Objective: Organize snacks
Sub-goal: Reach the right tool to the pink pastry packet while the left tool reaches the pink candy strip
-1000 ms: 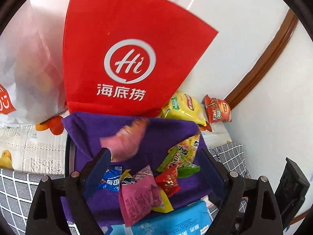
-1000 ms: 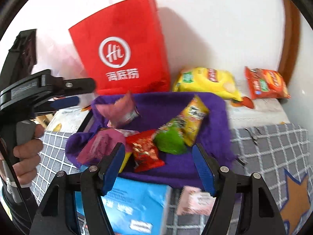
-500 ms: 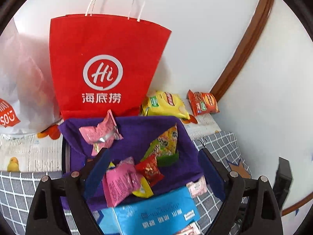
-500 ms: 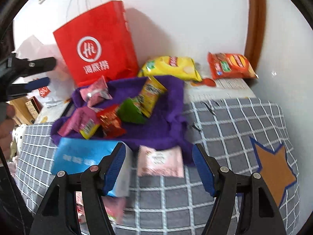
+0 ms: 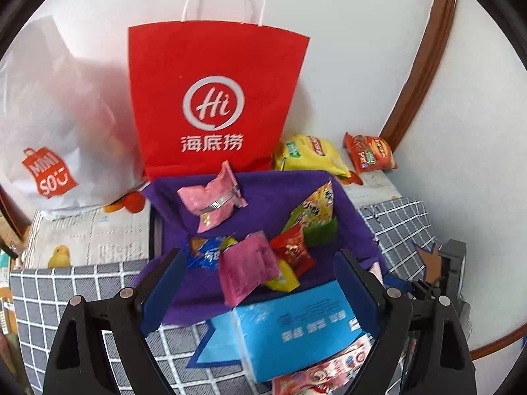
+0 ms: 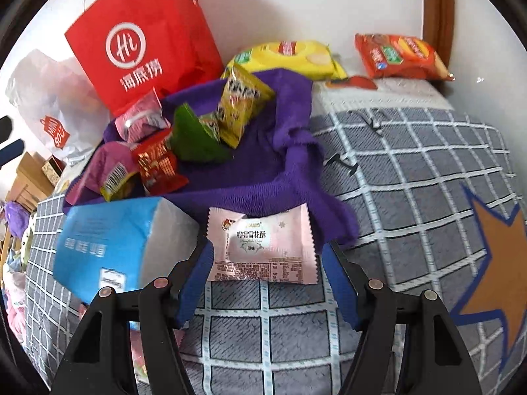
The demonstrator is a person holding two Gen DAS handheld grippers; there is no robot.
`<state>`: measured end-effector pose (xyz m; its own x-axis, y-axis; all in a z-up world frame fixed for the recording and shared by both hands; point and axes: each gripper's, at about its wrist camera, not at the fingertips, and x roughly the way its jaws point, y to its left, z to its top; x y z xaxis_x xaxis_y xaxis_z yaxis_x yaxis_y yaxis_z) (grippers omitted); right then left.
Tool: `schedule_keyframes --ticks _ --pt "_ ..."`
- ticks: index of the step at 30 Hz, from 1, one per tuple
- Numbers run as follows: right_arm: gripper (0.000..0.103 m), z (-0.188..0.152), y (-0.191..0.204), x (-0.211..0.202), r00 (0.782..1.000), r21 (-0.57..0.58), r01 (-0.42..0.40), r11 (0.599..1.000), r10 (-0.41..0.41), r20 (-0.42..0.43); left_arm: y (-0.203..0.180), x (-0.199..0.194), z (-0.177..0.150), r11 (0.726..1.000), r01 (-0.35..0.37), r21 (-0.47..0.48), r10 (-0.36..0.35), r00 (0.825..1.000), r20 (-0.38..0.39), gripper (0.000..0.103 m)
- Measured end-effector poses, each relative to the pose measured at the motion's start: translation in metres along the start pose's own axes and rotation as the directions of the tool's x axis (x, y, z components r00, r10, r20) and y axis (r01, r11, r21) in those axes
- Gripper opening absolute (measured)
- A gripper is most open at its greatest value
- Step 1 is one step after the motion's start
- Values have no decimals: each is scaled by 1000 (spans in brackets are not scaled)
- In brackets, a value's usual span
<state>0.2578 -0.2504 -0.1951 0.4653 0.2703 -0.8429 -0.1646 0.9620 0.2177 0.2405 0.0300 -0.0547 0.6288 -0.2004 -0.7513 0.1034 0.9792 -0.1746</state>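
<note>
A purple cloth-lined basket (image 5: 263, 194) (image 6: 293, 98) holds several snack packets: pink, red, green, yellow, blue. My left gripper (image 5: 260, 283) is open and empty, hovering in front of the basket above a blue box (image 5: 296, 326). My right gripper (image 6: 266, 279) is open, low over the checked cloth, its jaws either side of a pale pink snack packet (image 6: 263, 247) that lies flat just in front of the basket. The blue box (image 6: 108, 250) sits left of that packet.
A red paper bag (image 5: 214, 98) (image 6: 145, 42) and a white plastic bag (image 5: 56, 125) stand behind the basket against the wall. A yellow chip bag (image 6: 290, 57) and an orange chip bag (image 6: 402, 56) lie at the back right. More packets (image 5: 316, 375) lie by the blue box.
Both grippers have pulled back from the basket. The right gripper has dropped and moved right, so the pale pink packet now lies between its open jaws. A pink packet has landed in the basket.
</note>
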Motion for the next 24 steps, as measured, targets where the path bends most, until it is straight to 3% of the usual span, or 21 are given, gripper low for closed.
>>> schedule_keyframes --ticks 5,9,14,24 --pt "69 1 4 8 1000 4 -17 1000 17 15 6 -2 -11 1000 -17 -20 17 1000 -15 90" --pt "42 2 2 4 999 9 -32 999 32 22 8 -5 -19 999 -27 -24 27 999 -26 90" --pt "20 -3 0 -13 997 14 -57 998 57 46 9 -15 -28 999 -26 -34 25 999 -24 90" --pt "16 -21 -1 -66 993 40 -59 997 54 105 4 -44 -49 999 -10 -44 9 1000 -5 90"
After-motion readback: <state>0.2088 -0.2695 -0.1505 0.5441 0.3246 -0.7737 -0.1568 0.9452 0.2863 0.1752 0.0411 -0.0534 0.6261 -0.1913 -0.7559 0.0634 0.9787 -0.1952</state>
